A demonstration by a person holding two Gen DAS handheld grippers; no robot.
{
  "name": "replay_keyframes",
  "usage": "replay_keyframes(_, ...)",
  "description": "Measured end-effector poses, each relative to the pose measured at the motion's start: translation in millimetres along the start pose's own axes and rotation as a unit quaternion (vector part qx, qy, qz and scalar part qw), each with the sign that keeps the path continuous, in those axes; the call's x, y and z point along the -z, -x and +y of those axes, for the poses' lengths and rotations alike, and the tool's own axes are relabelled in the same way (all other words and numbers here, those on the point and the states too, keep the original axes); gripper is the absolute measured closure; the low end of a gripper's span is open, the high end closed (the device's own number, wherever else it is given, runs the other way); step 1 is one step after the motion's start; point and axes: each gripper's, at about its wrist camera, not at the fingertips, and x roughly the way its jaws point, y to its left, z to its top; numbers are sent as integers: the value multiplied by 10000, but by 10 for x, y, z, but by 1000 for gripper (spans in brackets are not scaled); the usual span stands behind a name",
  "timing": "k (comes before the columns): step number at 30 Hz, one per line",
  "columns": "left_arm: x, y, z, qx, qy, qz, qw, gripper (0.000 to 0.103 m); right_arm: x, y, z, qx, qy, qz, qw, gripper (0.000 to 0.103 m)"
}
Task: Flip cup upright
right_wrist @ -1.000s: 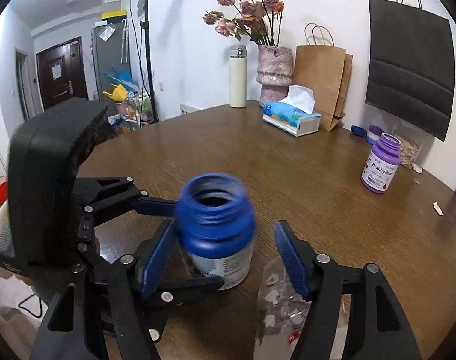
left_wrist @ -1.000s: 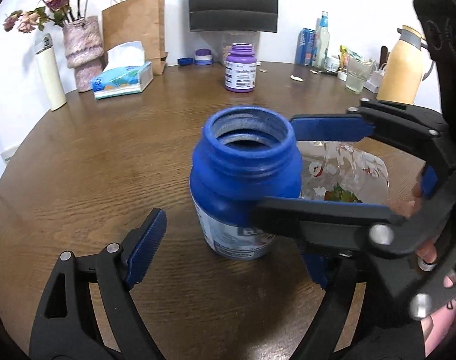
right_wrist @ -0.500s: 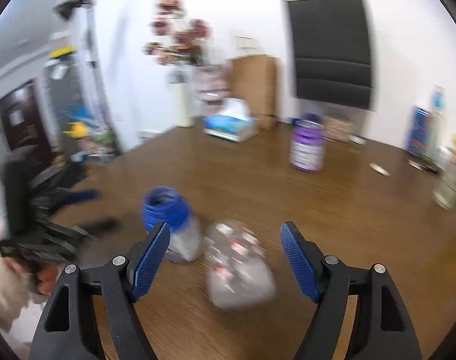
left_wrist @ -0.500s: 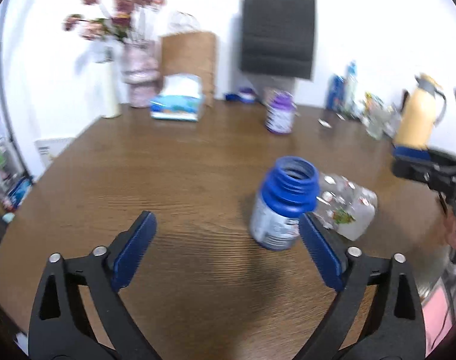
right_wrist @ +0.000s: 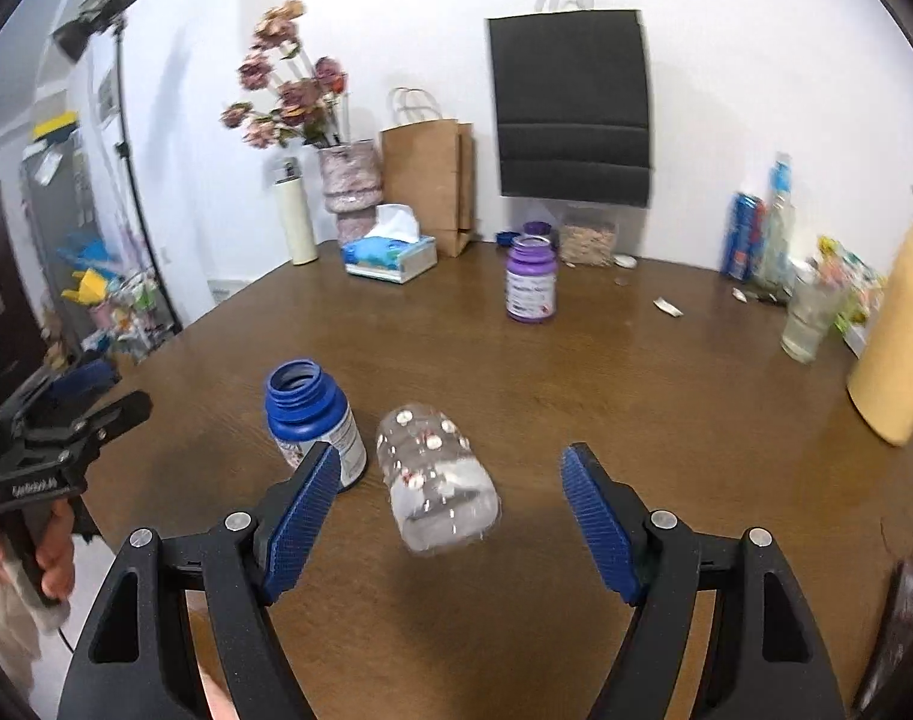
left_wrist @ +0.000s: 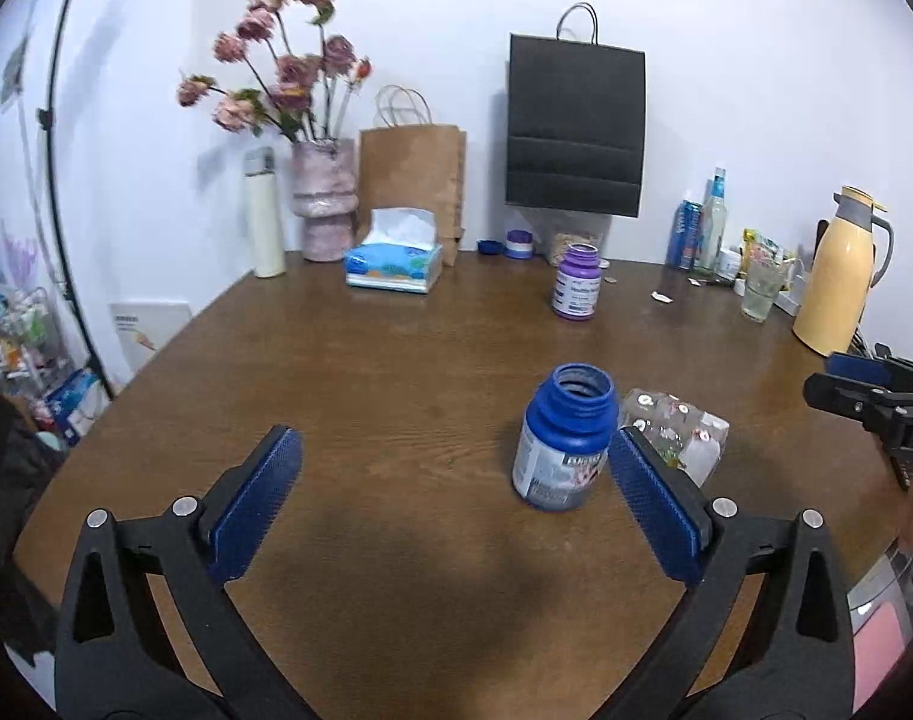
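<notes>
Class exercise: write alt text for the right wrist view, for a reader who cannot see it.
An open right gripper hovers over a wooden table, its blue pads flanking a clear patterned cup lying on its side. A lidless blue jar stands upright just left of it, with the left gripper at the frame's edge.

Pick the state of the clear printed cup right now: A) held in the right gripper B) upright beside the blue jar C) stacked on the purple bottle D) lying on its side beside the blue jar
D: the clear printed cup lies on its side on the table next to the upright blue jar, and both the open right gripper and the left gripper hold nothing.
</notes>
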Motion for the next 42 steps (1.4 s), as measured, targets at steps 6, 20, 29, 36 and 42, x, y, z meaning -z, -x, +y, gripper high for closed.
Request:
replay_keyframes(6, 290, 732, -13, -383, -167, -570, 9975, 0, 375, 610, 226, 384, 120, -242, 9989, 22)
replay_keyframes(20, 1095, 2019, 84, -256, 64, -1222, 9921, 0, 1467, 1459, 779, 370, 76, -313, 9988, 22)
replay_keyframes(29, 1081, 2058, 50, -239, -61, -1358, 9904, 0, 1452, 1505, 972, 352, 345, -572, 9971, 22)
replay_keyframes(36, 1092, 2084, 24, -289, -76, -1423, 9894, 0, 1448, 1575, 982, 310, 307, -742, 9963, 22)
replay_keyframes(42, 1083, 2094, 19, -296, -124, -1483, 9884, 0, 1434, 1596, 997, 254, 360, -852, 9954, 22)
